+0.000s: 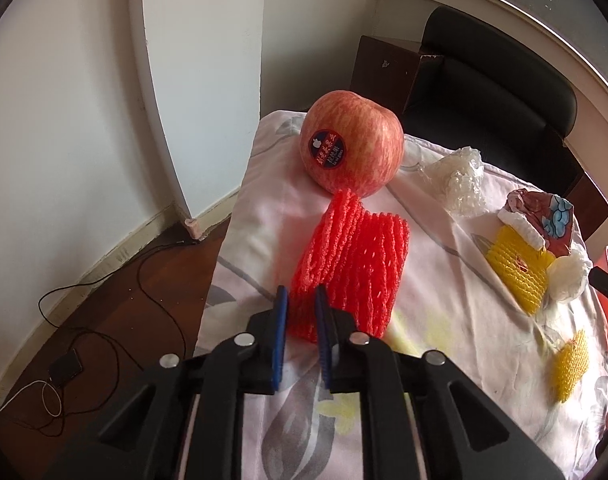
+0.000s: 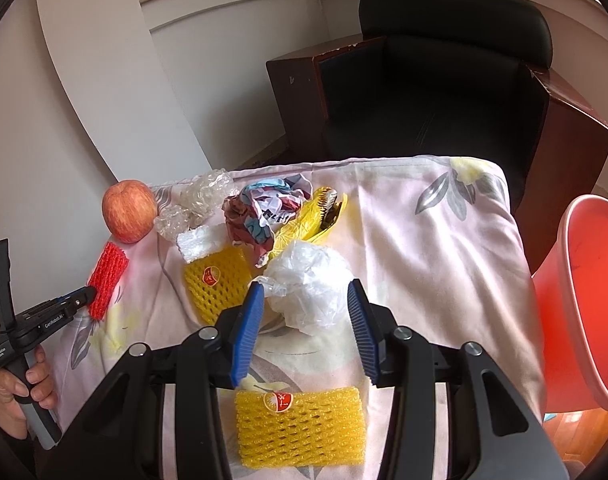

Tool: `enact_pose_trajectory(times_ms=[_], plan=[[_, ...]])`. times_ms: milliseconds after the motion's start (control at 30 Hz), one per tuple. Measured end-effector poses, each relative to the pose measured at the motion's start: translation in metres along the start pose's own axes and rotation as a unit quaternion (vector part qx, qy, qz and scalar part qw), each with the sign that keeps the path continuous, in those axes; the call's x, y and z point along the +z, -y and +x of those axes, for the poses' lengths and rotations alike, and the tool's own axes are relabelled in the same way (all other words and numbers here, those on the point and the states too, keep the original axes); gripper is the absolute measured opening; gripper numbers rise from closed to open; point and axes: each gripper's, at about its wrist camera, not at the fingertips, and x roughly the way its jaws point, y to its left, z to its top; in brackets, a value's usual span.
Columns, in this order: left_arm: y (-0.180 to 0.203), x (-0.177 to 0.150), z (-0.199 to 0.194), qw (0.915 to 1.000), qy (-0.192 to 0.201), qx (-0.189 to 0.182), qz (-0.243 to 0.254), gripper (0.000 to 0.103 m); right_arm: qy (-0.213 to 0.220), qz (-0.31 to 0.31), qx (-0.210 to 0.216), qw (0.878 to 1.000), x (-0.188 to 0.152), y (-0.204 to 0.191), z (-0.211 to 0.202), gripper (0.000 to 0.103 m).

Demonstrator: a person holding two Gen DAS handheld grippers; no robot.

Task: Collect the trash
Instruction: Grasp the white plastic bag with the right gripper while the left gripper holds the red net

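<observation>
Step in hand: you are picking up the first pieces of trash; by my reading nothing has gone into the bin yet, and each hand is at its own piece.
Left claw (image 1: pixel 300 300): its blue pads are clamped on the near corner of the red foam fruit net sleeve (image 1: pixel 350 268), which still lies on the flower-printed cloth-covered surface (image 1: pixel 444 320).
Right claw (image 2: pixel 306 308): its pads stand apart, one on each side of the crumpled white plastic bag (image 2: pixel 310 284); neither pad looks to be pressing on it, so nothing is held here.
Beyond the left claw: the red-and-yellow striped apple with a dark round sticker (image 1: pixel 352 144) sits just past the far end of the red sleeve, touching it or nearly so. I take the apple for food, not trash, so leave it.
Ahead of the right claw: a yellow foam net sleeve with a white foam piece on top (image 2: pixel 214 284), a crumpled printed paper wrapper (image 2: pixel 260 212), yellow crumpled packaging (image 2: pixel 312 216) and a clear bubble-wrap wad (image 2: pixel 200 200).
Under the right claw: a second flat yellow foam net sleeve with a round sticker (image 2: pixel 300 424) lies nearest to you.
Bin: the red plastic bucket (image 2: pixel 584 300) stands to the right of the right claw, off the surface's edge.
Next move, left: lift the red sleeve straight away from the apple so it does not roll, then carry it across to the bucket.
Next move, right: close on the bag's bulk rather than a loose flap, then swing right to the bucket.
</observation>
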Motion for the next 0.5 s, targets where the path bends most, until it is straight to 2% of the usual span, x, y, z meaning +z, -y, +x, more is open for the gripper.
enact_pose_trajectory(times_ms=[267, 500], plan=[[-0.009, -0.003, -0.02, 0.9991, 0.0, -0.027, -0.032, 0.005, -0.014, -0.011, -0.01, 1.0, 0.0, -0.001, 0.016, 0.046], [-0.005, -0.004, -0.04, 0.9986, 0.012, -0.043, -0.03, 0.005, -0.013, -0.001, -0.015, 1.0, -0.003, 0.009, 0.025, 0.046]])
